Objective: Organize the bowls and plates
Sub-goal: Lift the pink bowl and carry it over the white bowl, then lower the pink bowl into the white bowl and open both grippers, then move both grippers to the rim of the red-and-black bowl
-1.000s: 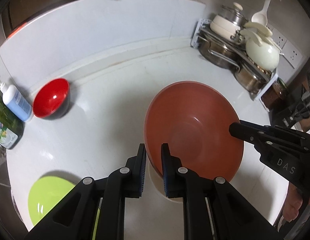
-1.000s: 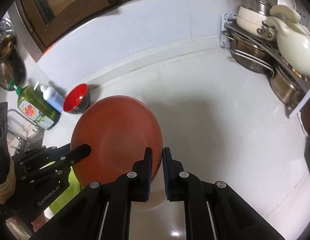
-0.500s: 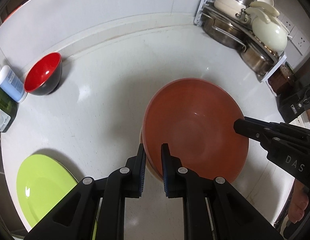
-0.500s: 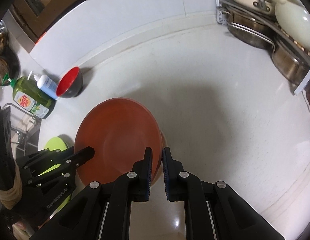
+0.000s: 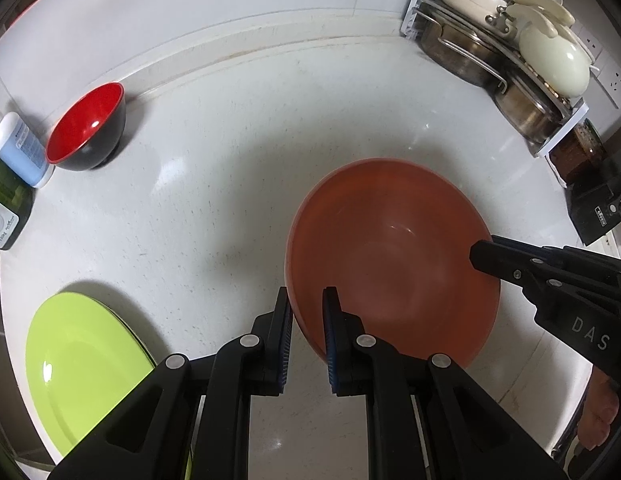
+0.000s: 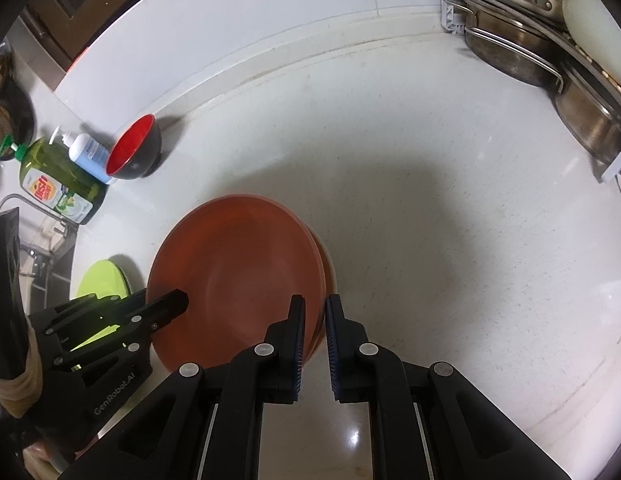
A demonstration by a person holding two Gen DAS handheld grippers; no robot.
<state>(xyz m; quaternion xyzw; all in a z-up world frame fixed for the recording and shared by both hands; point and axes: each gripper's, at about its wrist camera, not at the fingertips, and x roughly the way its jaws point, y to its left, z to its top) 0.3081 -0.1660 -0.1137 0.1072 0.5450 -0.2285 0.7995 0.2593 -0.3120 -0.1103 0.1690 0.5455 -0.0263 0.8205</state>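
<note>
Near the counter's (image 5: pixel 230 184) front edge, one orange bowl (image 5: pixel 390 264) is being held by two grippers: the left gripper (image 5: pixel 306 312), marked "GenRobot.AI", and the right gripper (image 6: pixel 314 320), marked "DAS", are each clamping its rim on opposite sides. One green plate (image 5: pixel 82 372) is lying at the front-left corner; one red bowl (image 5: pixel 86 124) is standing at the back-left beside two bottles, one labelled "dish".

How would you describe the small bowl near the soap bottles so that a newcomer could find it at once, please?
Start at the white counter and follow its back edge to the green dish soap bottle at the far left. Beside the smaller blue-and-white pump bottle stands the bowl. It is the only dish glossy red inside and black outside, much smaller than the orange dish.
</note>
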